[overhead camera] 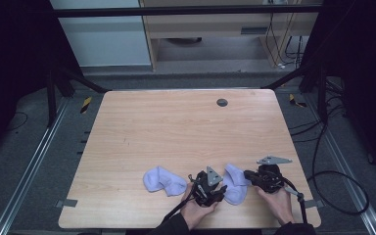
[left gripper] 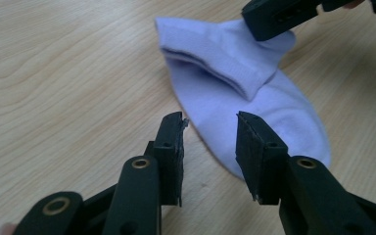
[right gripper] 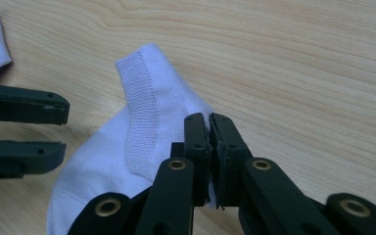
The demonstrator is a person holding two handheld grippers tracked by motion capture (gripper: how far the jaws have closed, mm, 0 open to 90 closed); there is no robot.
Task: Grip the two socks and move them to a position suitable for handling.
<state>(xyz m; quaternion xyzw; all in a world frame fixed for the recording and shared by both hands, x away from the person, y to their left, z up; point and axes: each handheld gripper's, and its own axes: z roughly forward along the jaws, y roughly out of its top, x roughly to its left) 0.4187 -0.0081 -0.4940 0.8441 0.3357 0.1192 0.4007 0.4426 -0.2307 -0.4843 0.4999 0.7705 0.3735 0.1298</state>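
black fingers [left gripper: 171, 147], brass-ringed screws

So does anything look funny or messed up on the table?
Nothing is broken or spilled. The only untidy bit: the two lilac socks lie apart, one sock alone, the other sock with its cuff folded over and pinched by the right gripper.

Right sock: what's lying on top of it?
On the right sock its own cuff is folded back over the foot part. The right gripper pinches one edge, covering the fabric there. The left gripper is open over the sock.
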